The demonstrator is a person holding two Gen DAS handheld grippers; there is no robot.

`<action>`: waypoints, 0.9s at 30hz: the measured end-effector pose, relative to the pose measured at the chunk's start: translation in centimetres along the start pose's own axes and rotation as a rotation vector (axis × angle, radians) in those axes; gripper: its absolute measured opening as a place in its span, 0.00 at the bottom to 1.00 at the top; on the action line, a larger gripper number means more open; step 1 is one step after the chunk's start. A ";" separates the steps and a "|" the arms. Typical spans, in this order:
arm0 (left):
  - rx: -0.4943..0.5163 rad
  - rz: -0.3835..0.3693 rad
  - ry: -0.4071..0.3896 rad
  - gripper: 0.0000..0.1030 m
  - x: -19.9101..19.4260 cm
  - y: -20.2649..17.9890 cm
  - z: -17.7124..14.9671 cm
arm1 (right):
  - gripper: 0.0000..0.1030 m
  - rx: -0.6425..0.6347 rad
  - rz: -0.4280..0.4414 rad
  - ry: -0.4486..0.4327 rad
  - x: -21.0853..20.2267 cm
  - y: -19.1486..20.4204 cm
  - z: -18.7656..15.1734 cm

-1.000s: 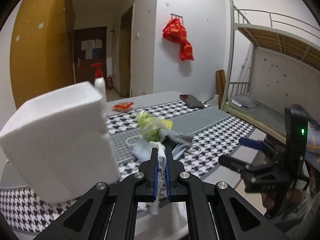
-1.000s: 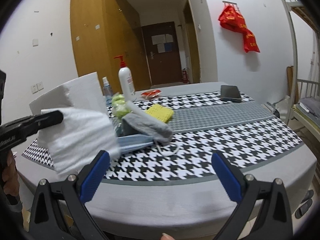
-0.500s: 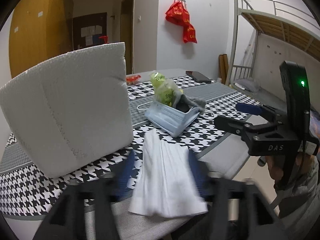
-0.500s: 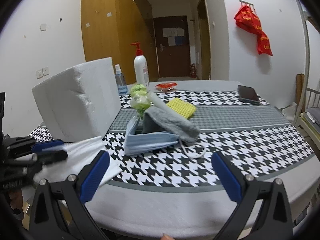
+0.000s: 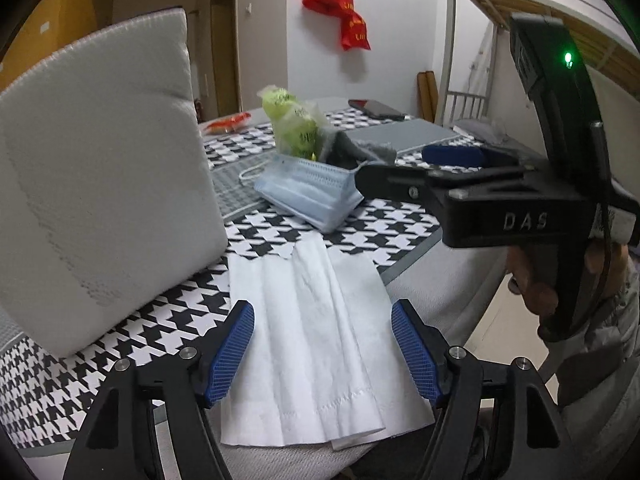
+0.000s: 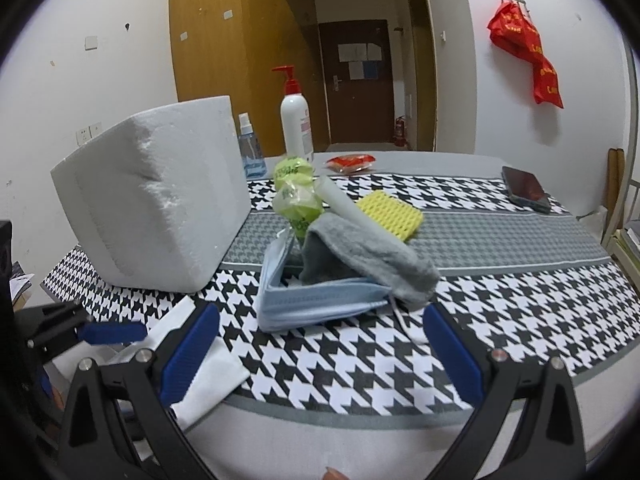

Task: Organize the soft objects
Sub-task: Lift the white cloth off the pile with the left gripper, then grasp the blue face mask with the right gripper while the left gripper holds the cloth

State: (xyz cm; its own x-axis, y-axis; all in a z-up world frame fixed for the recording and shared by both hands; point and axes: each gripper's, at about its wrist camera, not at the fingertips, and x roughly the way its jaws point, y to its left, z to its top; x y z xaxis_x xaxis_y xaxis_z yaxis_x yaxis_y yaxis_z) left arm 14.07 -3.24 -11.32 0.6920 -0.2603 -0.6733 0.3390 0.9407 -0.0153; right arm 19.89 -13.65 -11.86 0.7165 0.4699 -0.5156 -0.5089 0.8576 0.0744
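You had the left gripper (image 5: 322, 350) spread wide, its jaws having just been opening, with the white tissue (image 5: 316, 332) lying flat between the blue pads but untouched by either. The tissue sat at the near table (image 6: 400, 436) edge, partly on the houndstooth cloth (image 6: 520, 308) and just beside the white foam block (image 6: 152, 208). Your right gripper (image 6: 320, 344) was likewise open and empty, aimed at the pile further in: a blue face mask (image 6: 316, 304) with a grey cloth (image 6: 372, 256) draped over it, a green plastic-wrapped bundle (image 6: 298, 196) behind and a yellow sponge (image 6: 394, 212) beyond. Judged handling: everything here looked very light and limp. The tissue would likely crumple or tear if dragged, so pinch a folded edge. The mask should fold under a pinch; take its pleated long edge, clear of the ear loop. The grey cloth would sag, so grip mid-fold. The foam block seemed stiff but crumbly.
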 end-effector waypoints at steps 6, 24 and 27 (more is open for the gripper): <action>0.005 0.017 0.018 0.30 0.6 0.4 0.0 | 1.00 -0.009 0.027 0.008 0.8 0.3 0.4; -0.151 0.038 -0.107 0.07 -3.5 5.6 -2.4 | 0.82 -0.009 0.036 0.105 4.0 3.3 0.3; -0.149 0.029 -0.118 0.07 -4.0 5.9 -2.7 | 0.70 -0.005 0.003 0.141 4.7 3.4 0.3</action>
State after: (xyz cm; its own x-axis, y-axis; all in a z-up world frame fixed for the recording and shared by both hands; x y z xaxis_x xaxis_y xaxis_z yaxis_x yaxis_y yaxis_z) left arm 11.54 3.92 -10.71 0.7729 -0.2479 -0.5841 0.2254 0.9678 -0.1125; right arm 21.72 -8.48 -13.76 0.6407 0.4380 -0.6306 -0.5134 0.8551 0.0723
